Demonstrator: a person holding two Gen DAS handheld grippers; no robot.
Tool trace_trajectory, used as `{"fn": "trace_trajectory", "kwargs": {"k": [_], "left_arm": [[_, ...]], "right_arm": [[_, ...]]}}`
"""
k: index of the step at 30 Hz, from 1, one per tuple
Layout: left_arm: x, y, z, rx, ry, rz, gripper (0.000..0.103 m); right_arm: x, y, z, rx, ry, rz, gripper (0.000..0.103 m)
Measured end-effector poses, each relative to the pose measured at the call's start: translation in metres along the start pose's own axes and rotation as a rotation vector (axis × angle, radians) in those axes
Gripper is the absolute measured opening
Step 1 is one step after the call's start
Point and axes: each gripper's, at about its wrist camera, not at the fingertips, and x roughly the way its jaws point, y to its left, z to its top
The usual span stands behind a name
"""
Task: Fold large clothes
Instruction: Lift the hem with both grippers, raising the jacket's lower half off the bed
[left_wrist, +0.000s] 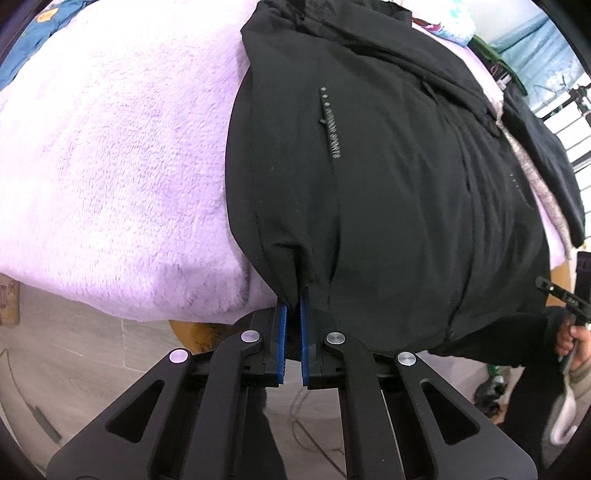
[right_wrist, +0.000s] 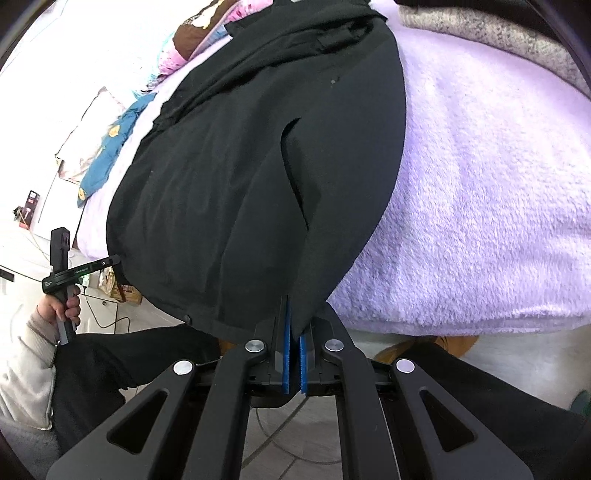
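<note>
A large black jacket (left_wrist: 369, 166) lies spread on a lilac fleece blanket (left_wrist: 110, 166); a grey zip pocket trim shows on its chest. My left gripper (left_wrist: 293, 306) is shut on the jacket's near hem, the cloth pinched between its blue pads (left_wrist: 281, 332) at the left corner. In the right wrist view the same black jacket (right_wrist: 229, 177) reaches the near edge of the lilac blanket (right_wrist: 480, 203). My right gripper (right_wrist: 294, 328) is shut on the hem's right corner, its blue pads (right_wrist: 286, 354) pressed on the fabric. Both corners hang lifted off the bed edge.
A grey knit garment (right_wrist: 498, 40) lies at the far right of the bed. Blue patterned cloth (right_wrist: 107, 147) and pillows lie at the far left. The person's hand (right_wrist: 64, 306) holds the other gripper's handle. Wooden bed frame (left_wrist: 192, 332) and tiled floor with cables lie below.
</note>
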Motion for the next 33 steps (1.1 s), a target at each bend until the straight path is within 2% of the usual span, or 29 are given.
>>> {"fn": "trace_trajectory", "kwargs": {"k": [3, 6, 12, 21, 28, 33], "left_arm": [[-0.015, 0.006, 0.0, -0.09, -0.019, -0.08, 0.004], [-0.031, 0.008, 0.002, -0.11, -0.034, -0.114, 0.004], [-0.069, -0.001, 0.011, -0.083, -0.071, -0.106, 0.005], [-0.11, 0.001, 0.016, -0.108, -0.134, -0.134, 0.003], [-0.11, 0.007, 0.024, -0.122, -0.117, -0.139, 0.002], [-0.117, 0.003, 0.032, -0.094, -0.13, -0.158, 0.0]], "right_arm": [[-0.01, 0.002, 0.0, 0.003, -0.021, 0.023, 0.004], [-0.022, 0.003, 0.002, 0.008, -0.048, 0.058, 0.004], [-0.049, 0.006, 0.009, -0.009, -0.102, 0.097, 0.004], [-0.085, 0.002, 0.016, 0.017, -0.175, 0.138, 0.004], [-0.091, 0.014, 0.023, 0.005, -0.191, 0.129, 0.004], [-0.103, 0.03, 0.034, -0.024, -0.217, 0.133, 0.004]]}}
